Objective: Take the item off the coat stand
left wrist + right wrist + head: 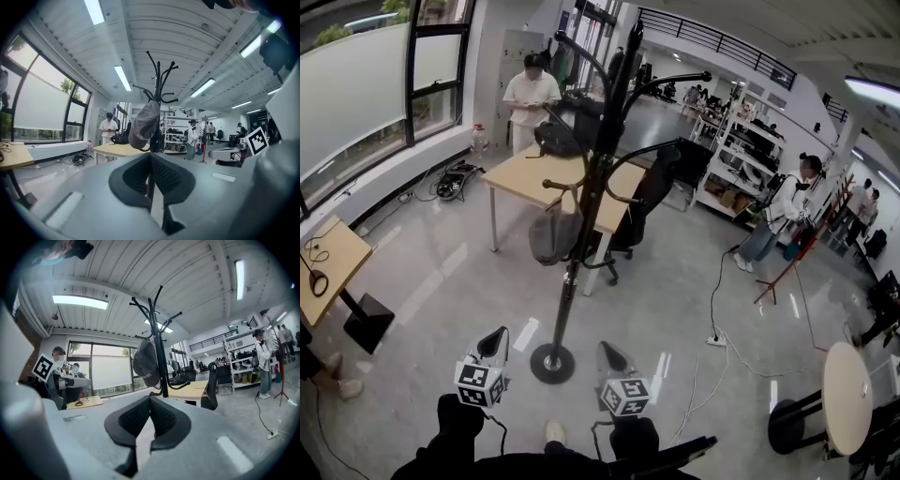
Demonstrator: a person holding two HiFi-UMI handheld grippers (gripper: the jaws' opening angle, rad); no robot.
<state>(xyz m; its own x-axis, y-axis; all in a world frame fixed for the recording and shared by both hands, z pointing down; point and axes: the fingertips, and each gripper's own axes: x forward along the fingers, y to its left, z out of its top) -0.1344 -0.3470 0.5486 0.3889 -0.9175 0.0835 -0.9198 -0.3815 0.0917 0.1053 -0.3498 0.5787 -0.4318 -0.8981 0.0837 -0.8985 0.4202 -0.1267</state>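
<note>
I hold two grippers, my left gripper and my right gripper, both with jaws pressed together on nothing. Just ahead, between them, stands one coat stand. One grey cap hangs on it, above jaw level. Glossy grey floor lies open around its round base. One wooden table sits beyond.

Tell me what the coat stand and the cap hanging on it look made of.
Coat stand: likely metal tube with a black, slightly glossy paint finish; the sign is its thin pole, slim curved arms and round disc base that catches a highlight. Cap: soft fabric, maybe cotton or similar, matte grey; it droops limply from an arm and shows no shine.
</note>
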